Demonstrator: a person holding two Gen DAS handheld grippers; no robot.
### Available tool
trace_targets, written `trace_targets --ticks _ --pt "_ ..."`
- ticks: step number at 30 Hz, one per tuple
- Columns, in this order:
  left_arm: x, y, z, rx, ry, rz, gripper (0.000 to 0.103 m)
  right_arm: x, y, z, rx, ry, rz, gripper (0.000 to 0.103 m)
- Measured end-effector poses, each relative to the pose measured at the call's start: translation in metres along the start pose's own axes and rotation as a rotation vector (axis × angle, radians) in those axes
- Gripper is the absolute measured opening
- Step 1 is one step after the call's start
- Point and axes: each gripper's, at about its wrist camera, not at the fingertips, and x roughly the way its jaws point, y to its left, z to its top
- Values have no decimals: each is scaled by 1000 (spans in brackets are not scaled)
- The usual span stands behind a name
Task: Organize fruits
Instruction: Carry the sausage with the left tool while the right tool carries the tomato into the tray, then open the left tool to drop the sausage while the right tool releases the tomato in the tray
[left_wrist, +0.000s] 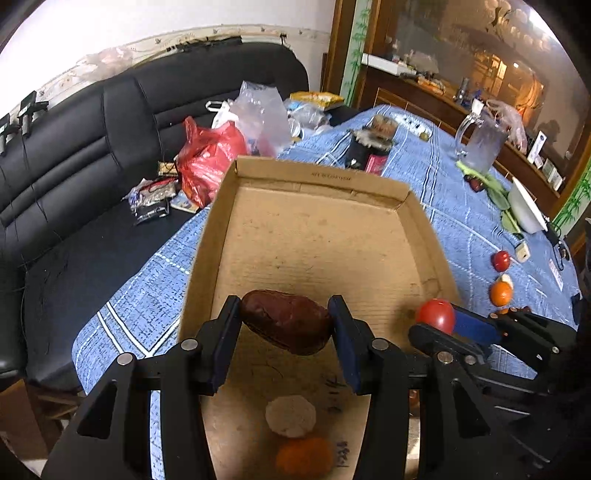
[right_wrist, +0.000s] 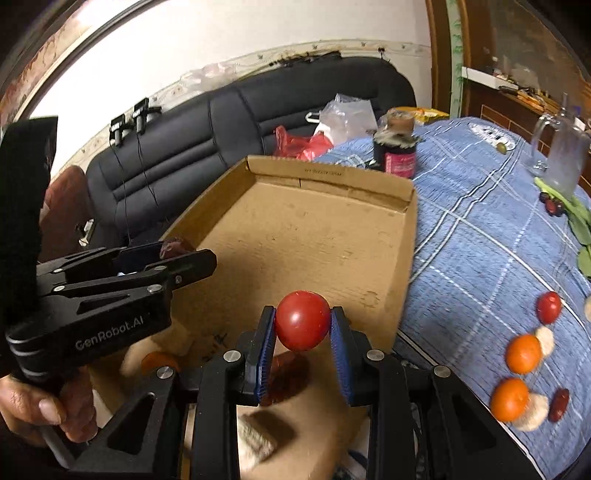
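My left gripper (left_wrist: 286, 323) is shut on a dark red date (left_wrist: 286, 321) and holds it above the near part of the cardboard box (left_wrist: 321, 236). My right gripper (right_wrist: 303, 326) is shut on a red tomato (right_wrist: 302, 319) above the box's (right_wrist: 295, 229) near right part; the tomato also shows in the left wrist view (left_wrist: 436, 315). In the box below lie a pale round piece (left_wrist: 291, 415) and an orange (left_wrist: 304, 456). On the blue cloth to the right lie two oranges (right_wrist: 523, 352) (right_wrist: 509, 398), a small tomato (right_wrist: 548, 307), a date (right_wrist: 558, 404) and pale pieces (right_wrist: 533, 411).
A dark jar (right_wrist: 395, 147) stands behind the box. A glass mug (right_wrist: 563, 155), green leaves (right_wrist: 576, 218) and a white bowl (left_wrist: 526, 208) sit at the table's right. Plastic bags (left_wrist: 210, 155) lie on the black sofa (left_wrist: 74, 147) to the left.
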Motion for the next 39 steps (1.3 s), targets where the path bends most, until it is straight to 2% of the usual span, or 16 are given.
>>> trace_targets --ticks 14,15,16,17,21,27,36,39 --pt "29 -5 -3 45 122 54 47 26 -1 -3 -33 60 -2 31" --pt "29 -6 -3 47 125 56 49 25 -1 -3 -32 58 -2 31" --pt "28 -6 -3 44 128 52 52 24 -1 -3 -30 56 0 36" --pt "27 -5 -3 37 129 49 58 21 -1 -3 -30 49 -1 39" --pt "17 -1 -2 11 102 49 59 4 -2 -4 -26 17 -4 45" --pt "-1 -3 -7 6 68 41 59 -30 -7 -11 -1 -36 6 45" --pt "-25 -33 -14 52 28 4 59 -65 -20 -35 30 -56 -3 45" --pt "-32 -43 -18 68 18 -13 63 -76 -29 -45 48 -63 -11 45"
